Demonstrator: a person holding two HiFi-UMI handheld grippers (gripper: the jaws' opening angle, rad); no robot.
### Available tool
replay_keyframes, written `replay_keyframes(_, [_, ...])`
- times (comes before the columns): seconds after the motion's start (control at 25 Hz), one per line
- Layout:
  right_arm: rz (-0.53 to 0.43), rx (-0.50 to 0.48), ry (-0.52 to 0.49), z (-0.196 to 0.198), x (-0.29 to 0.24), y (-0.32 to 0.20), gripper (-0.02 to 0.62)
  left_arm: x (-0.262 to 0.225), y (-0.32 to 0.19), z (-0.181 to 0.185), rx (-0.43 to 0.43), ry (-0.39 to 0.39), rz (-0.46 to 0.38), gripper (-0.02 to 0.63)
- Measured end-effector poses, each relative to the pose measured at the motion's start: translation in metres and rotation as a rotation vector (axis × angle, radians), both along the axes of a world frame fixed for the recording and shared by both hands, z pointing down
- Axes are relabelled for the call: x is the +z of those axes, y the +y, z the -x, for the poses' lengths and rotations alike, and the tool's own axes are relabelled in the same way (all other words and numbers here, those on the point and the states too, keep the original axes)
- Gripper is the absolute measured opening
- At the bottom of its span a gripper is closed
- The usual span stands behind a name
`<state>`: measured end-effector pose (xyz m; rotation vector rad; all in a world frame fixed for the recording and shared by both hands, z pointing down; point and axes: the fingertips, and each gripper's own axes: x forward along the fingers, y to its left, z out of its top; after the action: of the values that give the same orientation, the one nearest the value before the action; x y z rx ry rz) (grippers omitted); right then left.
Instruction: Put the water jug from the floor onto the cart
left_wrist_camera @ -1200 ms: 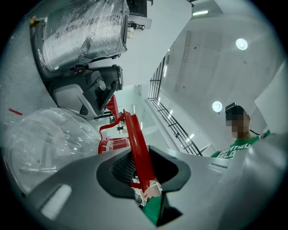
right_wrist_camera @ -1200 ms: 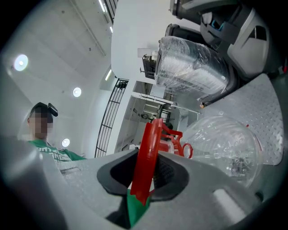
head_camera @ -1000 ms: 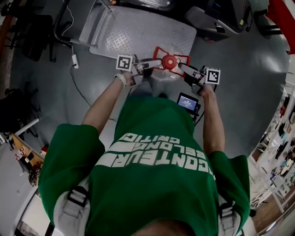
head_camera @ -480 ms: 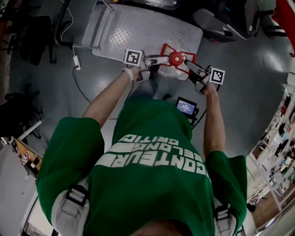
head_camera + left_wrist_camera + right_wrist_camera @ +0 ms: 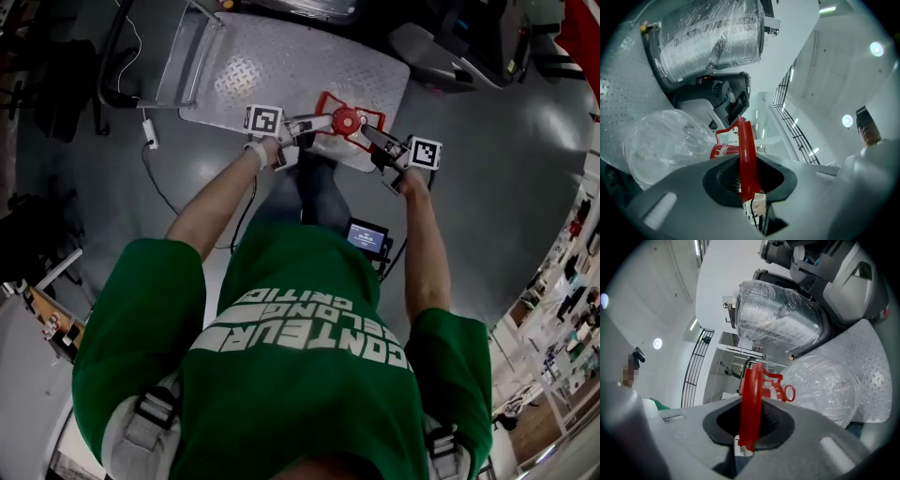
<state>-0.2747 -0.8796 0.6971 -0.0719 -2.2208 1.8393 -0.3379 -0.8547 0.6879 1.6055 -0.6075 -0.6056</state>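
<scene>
At cart (image 5: 281,66) edge, jug (image 5: 346,121) body barely visible

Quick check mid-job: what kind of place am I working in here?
Probably a workshop or warehouse bay: a bare grey floor, a diamond-plate platform cart, and bulky equipment wrapped in plastic film beyond the cart.

shirt (image 5: 309,375): green, white lettering | shoulder straps (image 5: 155,412): grey | wristband (image 5: 251,150): white
</scene>
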Motion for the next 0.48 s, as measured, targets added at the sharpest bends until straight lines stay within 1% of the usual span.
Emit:
replay_keyframes(0.08, [0.000,-0.002,0.022,0.000,0.012,-0.009,0.026,0.006,-0.009,0.003,-0.038,0.017,0.021,0.055])
replay_keyframes(0.2, [0.006,-0.008,0.023,0.008,0.024,-0.020,0.025,0.024,-0.018,0.008,-0.064,-0.024,0.048,0.055])
replay_keyframes(0.32, [0.041,0.002,0.026,0.012,0.031,-0.018,0.025,0.028,-0.017,0.008,-0.086,0.002,0.065,0.055])
replay_keyframes(0.48, [0.052,-0.001,0.035,0.011,0.047,-0.031,0.025,0.052,-0.027,0.009,-0.105,-0.047,0.106,0.055])
